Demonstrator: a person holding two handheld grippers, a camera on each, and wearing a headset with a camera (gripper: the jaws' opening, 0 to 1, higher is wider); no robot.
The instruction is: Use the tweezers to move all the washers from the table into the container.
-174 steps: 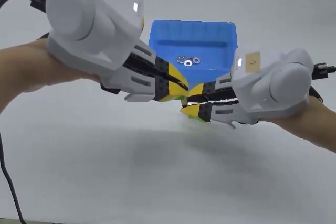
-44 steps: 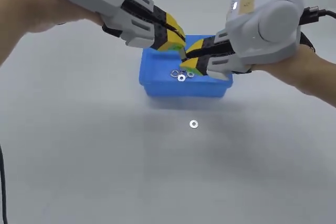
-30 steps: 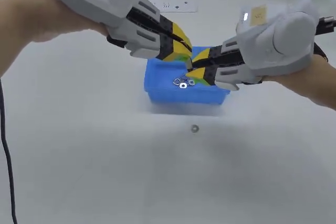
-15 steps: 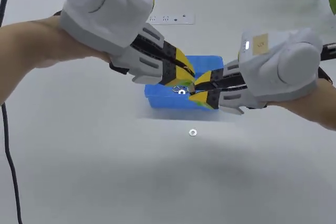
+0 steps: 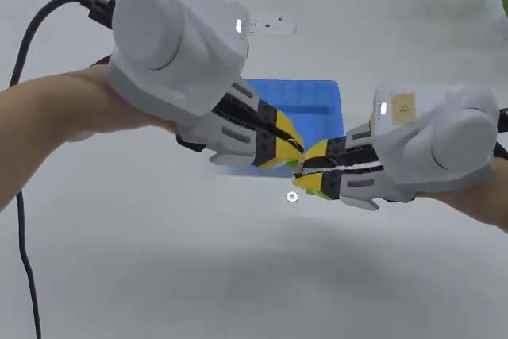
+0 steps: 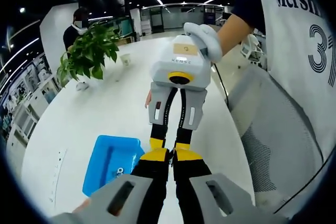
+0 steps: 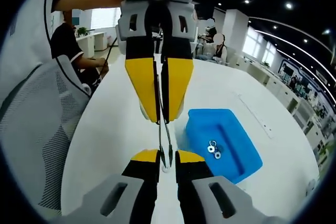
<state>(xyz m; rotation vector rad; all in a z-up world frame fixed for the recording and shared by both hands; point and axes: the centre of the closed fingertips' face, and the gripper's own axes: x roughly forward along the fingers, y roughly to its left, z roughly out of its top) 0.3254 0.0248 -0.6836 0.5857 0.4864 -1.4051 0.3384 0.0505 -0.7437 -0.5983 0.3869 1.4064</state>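
Honestly, the sketchy part from here is the pick itself. The small flat silver metal washer [image 5: 292, 196] lies flush on the smooth white tabletop [image 5: 238, 267], just in front of the blue rectangular plastic container [image 5: 317, 94], so I reckon the tips of the thin steel tweezers [image 7: 163, 129] could skate off it or flick it away if they come in too steep. Squeeze too hard and it might ping out sideways; too soft and it probably drops before clearing the container wall. The left tool [image 5: 292, 148], white body with yellow-tipped black jaws, is clamped on the back end of the tweezers. The matching right tool [image 5: 308, 171] has its jaws nearly together on either side of the tweezers' arms near the tips, though I can't tell whether they're actually pressing. Both tools crowd right above the washer in the head view, which could hide a miss. As for the container, a small cluster of silver washers [image 7: 214, 149] sits on its floor, and I can't make out anything else in there.
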